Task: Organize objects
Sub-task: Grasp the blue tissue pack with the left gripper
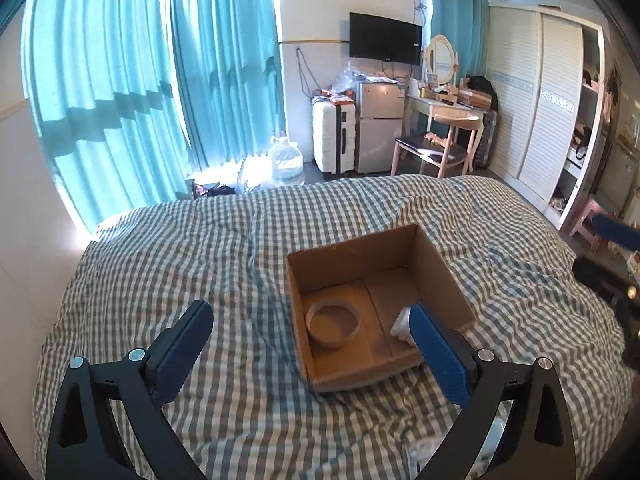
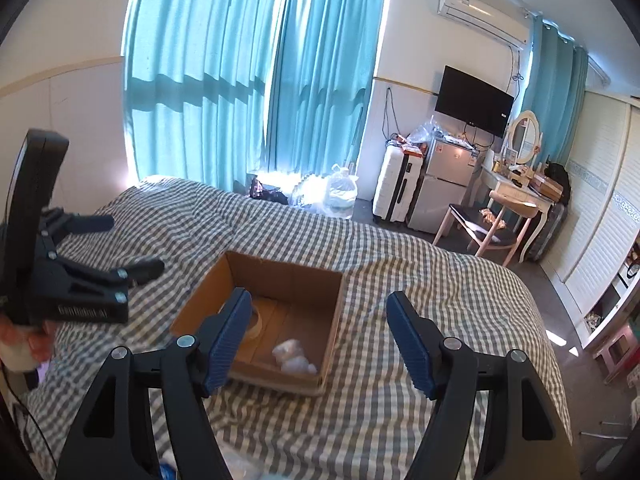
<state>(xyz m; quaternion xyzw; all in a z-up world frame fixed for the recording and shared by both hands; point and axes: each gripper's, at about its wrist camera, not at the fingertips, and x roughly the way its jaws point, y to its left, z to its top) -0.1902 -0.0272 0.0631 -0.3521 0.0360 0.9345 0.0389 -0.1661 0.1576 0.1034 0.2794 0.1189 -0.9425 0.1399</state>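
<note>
An open cardboard box (image 1: 444, 276) (image 2: 204, 292) lies on the checked bed cover (image 1: 224, 256) (image 2: 400, 264). Inside it are a roll of brown tape (image 1: 333, 322) (image 2: 256, 322) and a crumpled white plastic item (image 1: 401, 326) (image 2: 294, 356). My left gripper (image 1: 312, 320) is open and empty, held above the box's near side; it also shows in the right wrist view (image 2: 132, 246). My right gripper (image 2: 318, 312) is open and empty, above the box's near right corner; one of its fingers (image 1: 616, 231) shows at the right edge of the left wrist view.
Beyond the bed stand teal curtains (image 1: 160, 80), a water jug (image 1: 286, 160), a white suitcase (image 1: 334, 138), a small fridge (image 1: 380, 128), a dressing table with a chair (image 1: 436, 148) and a wardrobe (image 1: 540, 108). A pink stool (image 1: 588, 216) stands to the right.
</note>
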